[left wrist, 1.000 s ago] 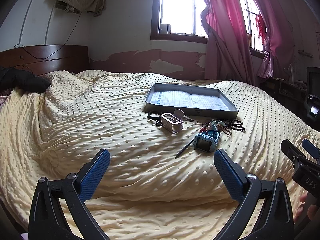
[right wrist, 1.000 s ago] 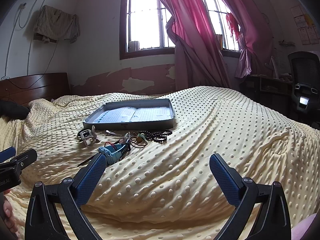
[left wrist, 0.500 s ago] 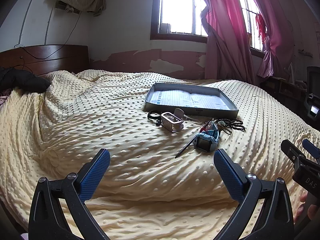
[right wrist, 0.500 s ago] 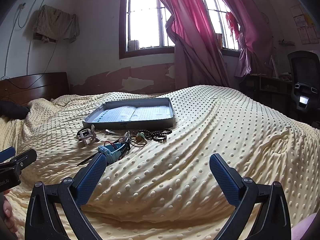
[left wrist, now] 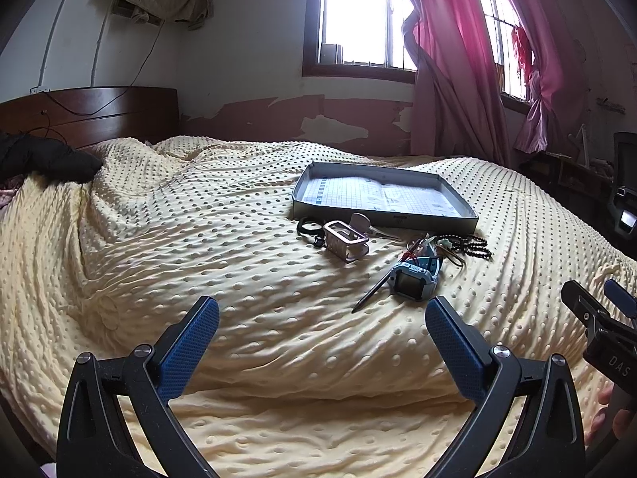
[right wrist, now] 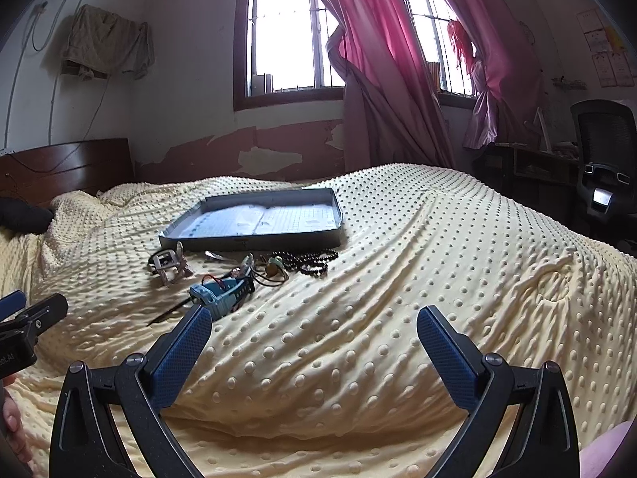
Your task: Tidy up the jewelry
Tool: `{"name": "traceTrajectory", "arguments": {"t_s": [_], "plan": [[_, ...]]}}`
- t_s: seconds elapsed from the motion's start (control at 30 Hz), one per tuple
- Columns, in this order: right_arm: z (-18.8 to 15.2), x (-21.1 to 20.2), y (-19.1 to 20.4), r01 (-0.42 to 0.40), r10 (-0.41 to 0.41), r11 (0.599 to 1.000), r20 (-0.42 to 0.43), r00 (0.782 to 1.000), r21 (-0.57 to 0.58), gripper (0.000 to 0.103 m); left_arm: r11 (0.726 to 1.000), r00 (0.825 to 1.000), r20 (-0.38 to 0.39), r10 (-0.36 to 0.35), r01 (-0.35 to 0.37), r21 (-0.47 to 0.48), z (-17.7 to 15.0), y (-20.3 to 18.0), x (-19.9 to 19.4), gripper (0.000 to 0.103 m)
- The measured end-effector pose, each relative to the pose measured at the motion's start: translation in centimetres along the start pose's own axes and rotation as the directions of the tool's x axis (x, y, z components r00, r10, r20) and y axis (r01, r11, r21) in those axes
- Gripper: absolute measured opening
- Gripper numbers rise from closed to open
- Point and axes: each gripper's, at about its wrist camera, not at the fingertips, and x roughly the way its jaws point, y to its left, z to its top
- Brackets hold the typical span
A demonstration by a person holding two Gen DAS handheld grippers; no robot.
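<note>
Both tongs hang low over the near edge of the bed, spread wide with nothing between their blue pads. The left tongs (left wrist: 321,320) hold only air above the bumpy yellow blanket (left wrist: 159,247), and the right tongs (right wrist: 314,330) are the same. Each pair shows at the edge of the other's view, so they sit side by side, a little apart.

Ahead of the left tongs and off toward their right finger lies a blue watch (left wrist: 414,277), face up, with a thin dark pen-like stick (left wrist: 370,292) just beside it, angled back toward the tongs. From the right tongs the same watch sits just past the tip of their left finger. Beyond the watch is a small tangle of bands and rings (left wrist: 428,245), touching or nearly touching it, and a string of dark beads (left wrist: 473,245) curls to the far side of that. Farther left of the pile, apart from it, a pale pink watch (left wrist: 345,239) rests on its side, with a black loop (left wrist: 307,226) just beside it.

Behind all of this, farther from both tongs, a shallow grey tray (left wrist: 384,219) lies flat on the blanket, lined with printed paper; none of the jewelry is in it.

At the far side of the room a window (right wrist: 290,28) glows behind pink curtains (right wrist: 382,63).
</note>
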Motion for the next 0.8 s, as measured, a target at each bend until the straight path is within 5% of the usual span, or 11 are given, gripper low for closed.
{"name": "traceTrajectory", "arguments": {"t_s": [0.6,0.8], "plan": [[-0.1,2.6,0.8,0.031,-0.038,0.999,-0.199,0.979,-0.037,0.103,0.998,0.992,-0.104,0.068,-0.068,0.005,-0.4,0.6,2.3,0.102],[1.9,4.0,-1.3,0.052,-0.043,0.998,-0.277,0.96,0.024,0.103,0.999,0.981,-0.19,0.03,-0.036,-0.026,0.1,1.5,4.6,0.102]]}}
